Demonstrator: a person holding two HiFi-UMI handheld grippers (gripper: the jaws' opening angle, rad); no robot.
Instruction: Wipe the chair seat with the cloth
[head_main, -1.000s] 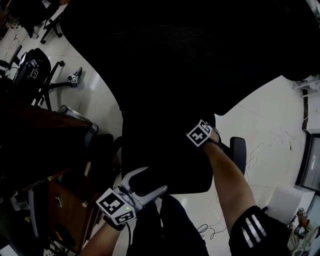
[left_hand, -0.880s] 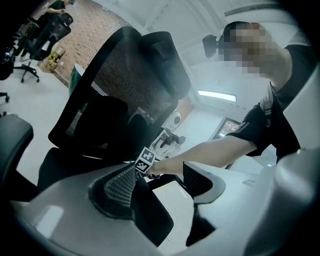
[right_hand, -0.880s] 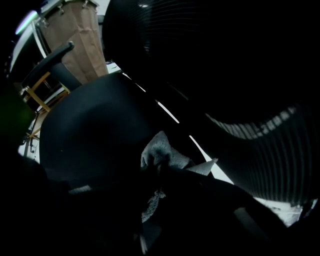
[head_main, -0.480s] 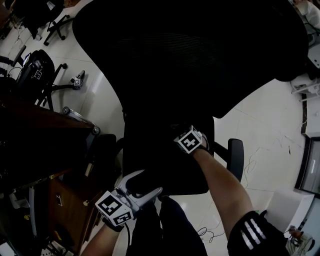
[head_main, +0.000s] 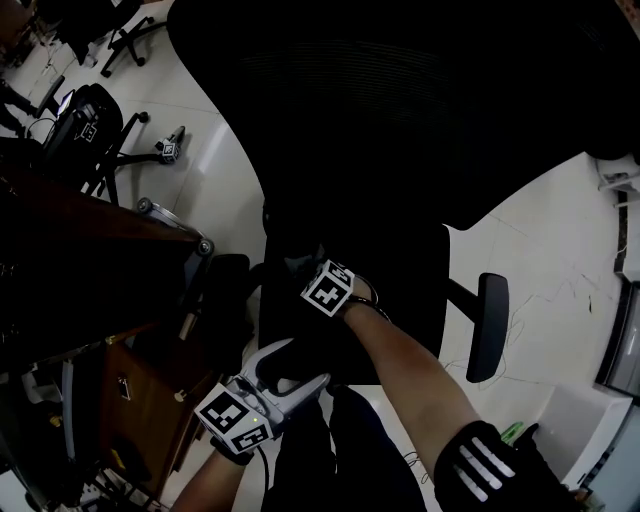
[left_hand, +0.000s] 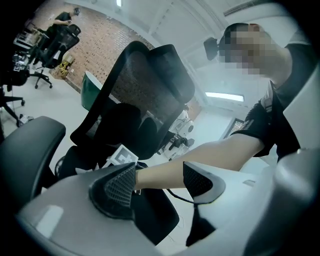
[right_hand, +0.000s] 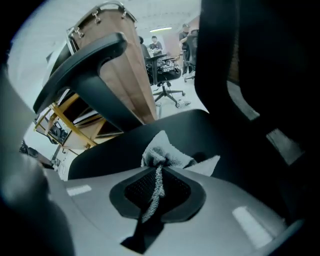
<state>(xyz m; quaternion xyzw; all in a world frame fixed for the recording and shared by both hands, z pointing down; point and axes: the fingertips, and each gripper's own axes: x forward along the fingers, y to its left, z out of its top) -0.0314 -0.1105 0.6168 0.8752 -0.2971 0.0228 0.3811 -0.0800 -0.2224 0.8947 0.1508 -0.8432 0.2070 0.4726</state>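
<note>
Cloth, nubby grey terry, is pinched in right gripper on smooth black seat. Left gripper gapes wide.

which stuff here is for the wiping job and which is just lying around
For the job: cloth, chair seat, right hand-held gripper shut on the cloth.
Just about: wooden cabinet, other office chair, open left hand-held gripper, idle.

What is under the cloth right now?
The black chair seat lies under the cloth, which the right gripper pinches between shut jaws. The patch of seat directly beneath the cloth is covered, so its state cannot be seen.
</note>
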